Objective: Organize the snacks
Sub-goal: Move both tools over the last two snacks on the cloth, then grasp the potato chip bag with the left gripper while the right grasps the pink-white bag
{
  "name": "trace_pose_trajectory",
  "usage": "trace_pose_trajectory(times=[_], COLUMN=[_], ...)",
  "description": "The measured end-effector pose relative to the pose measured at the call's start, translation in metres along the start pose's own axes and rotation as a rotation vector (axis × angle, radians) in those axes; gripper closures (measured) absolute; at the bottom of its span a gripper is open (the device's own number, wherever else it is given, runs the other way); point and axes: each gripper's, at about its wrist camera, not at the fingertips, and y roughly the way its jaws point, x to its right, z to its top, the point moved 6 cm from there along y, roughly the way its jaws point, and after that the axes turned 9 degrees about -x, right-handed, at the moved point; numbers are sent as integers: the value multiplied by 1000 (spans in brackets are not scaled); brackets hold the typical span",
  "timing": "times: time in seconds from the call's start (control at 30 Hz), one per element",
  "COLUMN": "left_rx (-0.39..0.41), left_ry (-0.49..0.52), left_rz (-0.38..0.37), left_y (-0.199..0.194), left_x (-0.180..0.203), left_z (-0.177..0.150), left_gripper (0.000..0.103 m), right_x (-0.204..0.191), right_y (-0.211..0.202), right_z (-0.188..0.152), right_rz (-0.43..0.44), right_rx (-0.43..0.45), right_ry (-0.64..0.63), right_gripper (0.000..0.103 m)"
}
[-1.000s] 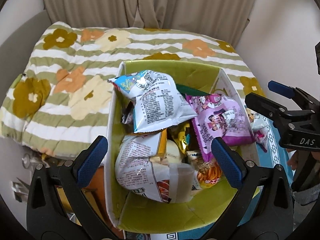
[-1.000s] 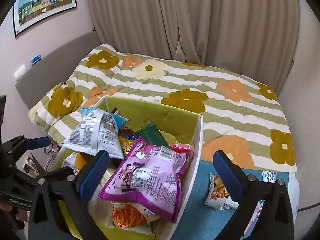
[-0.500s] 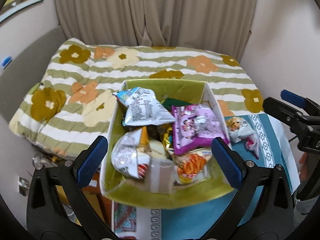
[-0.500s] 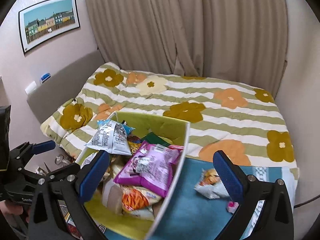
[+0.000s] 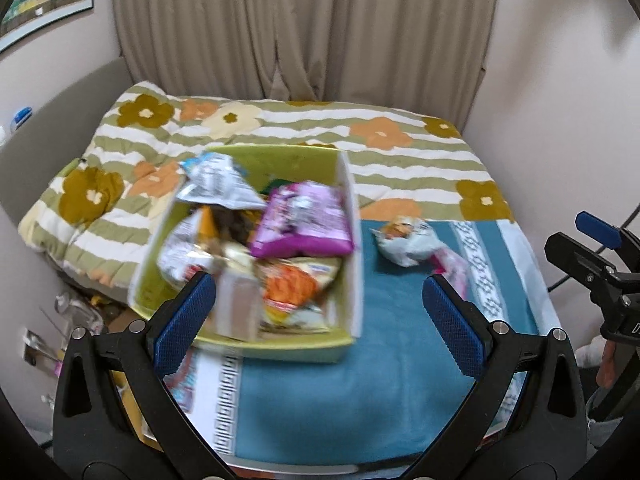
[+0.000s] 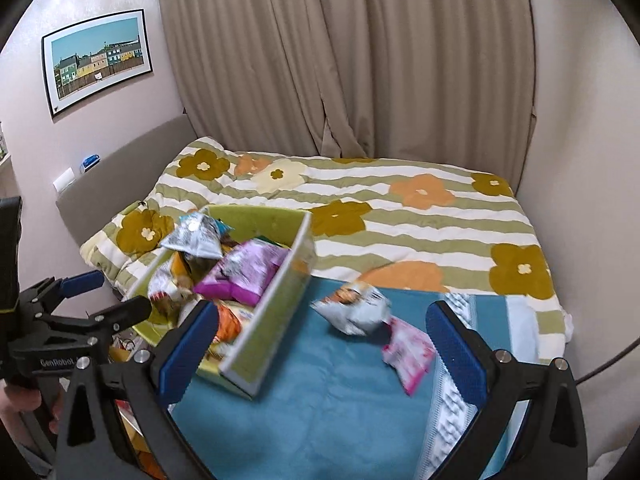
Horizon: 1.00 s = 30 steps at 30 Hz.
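Note:
A green box (image 5: 276,346) (image 6: 264,346) full of snack bags stands on a teal cloth (image 5: 340,396) (image 6: 320,408). A purple bag (image 5: 304,220) (image 6: 240,276) and a silver bag (image 5: 216,184) (image 6: 196,238) lie on top. A pale bag with an orange print (image 5: 404,238) (image 6: 352,308) and a pink packet (image 5: 450,266) (image 6: 408,354) lie on the cloth right of the box. My left gripper (image 5: 316,320) is open and empty, above the box's near edge. My right gripper (image 6: 322,344) is open and empty, above the cloth.
A bed with a flowered, striped quilt (image 5: 400,160) (image 6: 400,220) lies behind the cloth, with beige curtains (image 6: 340,60) beyond. A grey headboard (image 6: 120,176) runs along the left. Clutter (image 5: 80,312) lies on the floor left of the box.
Both grippers have drawn back and up from the box, so more of the teal cloth and the two loose packets show. Both stay open and empty.

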Motion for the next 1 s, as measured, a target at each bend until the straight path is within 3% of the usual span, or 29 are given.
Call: trace_pose_trajectory(times=[0.3,0.47,0.83,1.0], left_rx=[-2,-61,-216,-310], left_ry=[34,79,148,166], left_rz=[-30,-28,-26,-28], left_y=[20,55,162,216], left_x=[85,119,147,150], left_z=[-12,0,64,76], left_gripper=[0,0,0,0], right_x=[69,100,127,125], right_y=[-12,2,77,125], right_z=[-31,-46,-62,-65], right_rz=[-17,-10,51,80], right_rx=[-25,-71,-217,-290], right_ry=[-25,-11,132,200], right_gripper=[0,0,0,0])
